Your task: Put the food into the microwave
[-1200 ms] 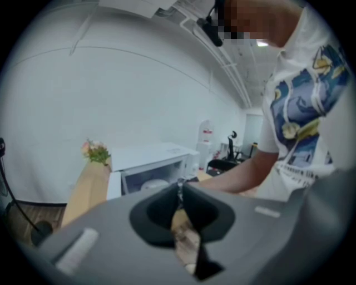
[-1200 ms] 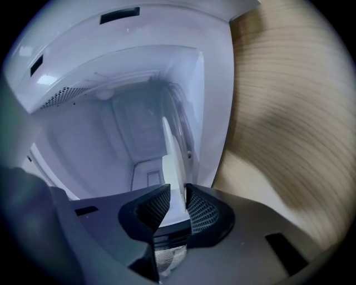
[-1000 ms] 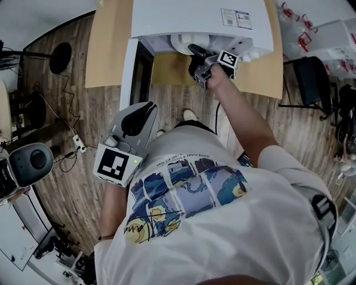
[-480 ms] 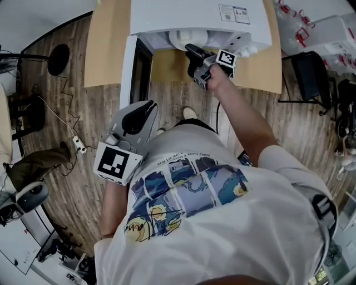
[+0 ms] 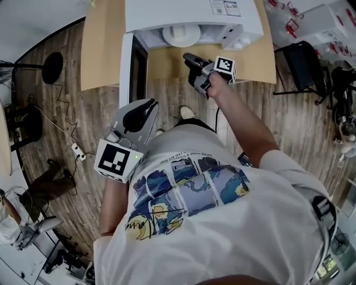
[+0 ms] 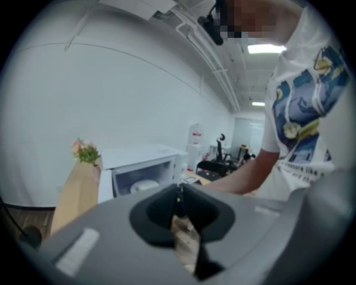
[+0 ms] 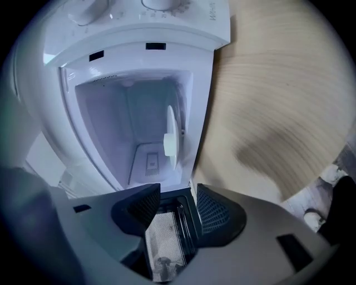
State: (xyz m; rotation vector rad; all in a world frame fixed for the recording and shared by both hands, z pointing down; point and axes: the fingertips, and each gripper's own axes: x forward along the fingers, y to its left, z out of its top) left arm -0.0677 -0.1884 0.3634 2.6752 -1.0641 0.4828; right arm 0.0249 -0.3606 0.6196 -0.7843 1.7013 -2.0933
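Observation:
The white microwave point(image 5: 189, 14) stands on a wooden table point(image 5: 250, 61) with its door point(image 5: 133, 69) swung open to the left. A white plate point(image 5: 181, 35) lies inside the cavity; in the right gripper view the plate point(image 7: 171, 136) shows edge-on. My right gripper point(image 5: 189, 57) hovers just in front of the opening, apart from the plate. It is open point(image 7: 178, 197), with nothing held between the fingers. My left gripper point(image 5: 147, 106) stays low by the person's body, well short of the door. Its jaws meet point(image 6: 179, 195), with nothing between them.
The open door's mesh window point(image 7: 167, 239) shows below and between my right gripper's jaws. Flowers point(image 6: 84, 151) stand at the table's left end. Cables and a power strip point(image 5: 77, 150) lie on the wooden floor at the left; black chairs point(image 5: 303, 67) stand at the right.
My right gripper has drawn back out of the microwave toward the person and let go of the white plate, which stays inside. The left gripper has barely moved.

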